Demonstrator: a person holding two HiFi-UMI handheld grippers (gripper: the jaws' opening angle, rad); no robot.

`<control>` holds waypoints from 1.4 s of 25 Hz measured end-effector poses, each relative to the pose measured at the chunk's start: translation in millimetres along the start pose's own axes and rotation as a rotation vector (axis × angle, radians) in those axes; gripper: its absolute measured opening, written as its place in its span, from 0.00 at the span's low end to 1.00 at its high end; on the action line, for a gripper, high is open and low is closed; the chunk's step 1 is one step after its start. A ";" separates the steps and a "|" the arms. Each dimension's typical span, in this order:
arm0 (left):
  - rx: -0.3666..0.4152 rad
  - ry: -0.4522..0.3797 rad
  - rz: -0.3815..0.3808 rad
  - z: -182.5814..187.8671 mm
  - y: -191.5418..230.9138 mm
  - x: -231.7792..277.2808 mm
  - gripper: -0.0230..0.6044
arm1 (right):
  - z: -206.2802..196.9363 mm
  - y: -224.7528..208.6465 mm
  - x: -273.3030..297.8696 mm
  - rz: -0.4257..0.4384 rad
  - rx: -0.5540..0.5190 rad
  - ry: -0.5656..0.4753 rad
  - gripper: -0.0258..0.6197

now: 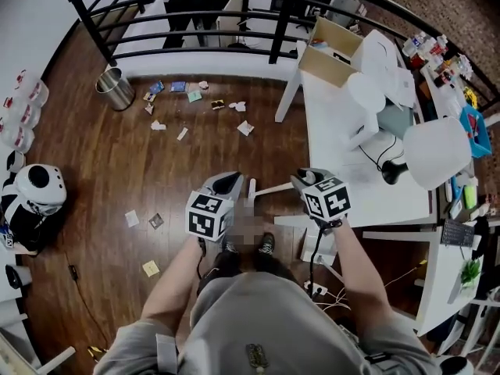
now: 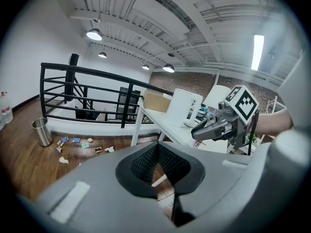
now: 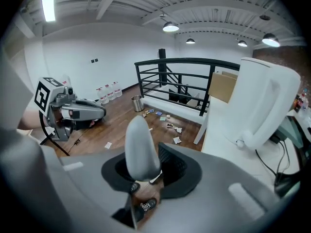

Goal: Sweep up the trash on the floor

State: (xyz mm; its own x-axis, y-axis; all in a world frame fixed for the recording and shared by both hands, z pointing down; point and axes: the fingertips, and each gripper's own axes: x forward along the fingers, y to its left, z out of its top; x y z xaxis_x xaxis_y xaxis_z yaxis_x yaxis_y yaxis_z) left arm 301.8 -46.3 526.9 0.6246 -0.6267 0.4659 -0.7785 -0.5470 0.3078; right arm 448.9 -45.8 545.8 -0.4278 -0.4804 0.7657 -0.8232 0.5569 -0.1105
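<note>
Your right gripper [image 3: 146, 168] clamps its jaws on the grey handle [image 3: 141, 147]; the left gripper [image 2: 158, 152] has its jaws closed and empty. Steady the handle with both, then sweep the paper scraps [image 1: 194, 96] at twelve o'clock.

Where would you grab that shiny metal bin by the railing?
Probably the top rim of the bin, coming straight down from above: it stands upright with its mouth open, so the thin wall can be pinched.
</note>
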 end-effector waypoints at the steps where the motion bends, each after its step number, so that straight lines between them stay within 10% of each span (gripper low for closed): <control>1: -0.001 0.000 -0.007 -1.5 0.6 -1.0 0.05 | -0.1 1.5 0.0 -0.004 0.004 0.005 0.16; 16: 0.052 0.027 -0.062 -37.2 -79.1 -15.0 0.05 | -70.4 23.2 -39.1 -0.003 0.029 -0.001 0.17; 25: -0.054 -0.031 0.234 -97.3 -81.4 -129.1 0.05 | -61.7 105.7 -45.2 0.185 -0.153 -0.137 0.16; 35: -0.290 -0.162 0.613 -210.4 -45.8 -342.8 0.05 | -40.1 358.8 -47.6 0.559 -0.485 -0.169 0.15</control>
State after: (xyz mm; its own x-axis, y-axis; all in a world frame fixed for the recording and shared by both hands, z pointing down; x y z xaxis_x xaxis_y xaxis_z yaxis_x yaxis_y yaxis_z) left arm 110.3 310.4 527.6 0.0509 -0.8622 0.5040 -0.9647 0.0882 0.2483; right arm 188.9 204.0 495.1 -0.8170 -0.1143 0.5653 -0.2269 0.9648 -0.1327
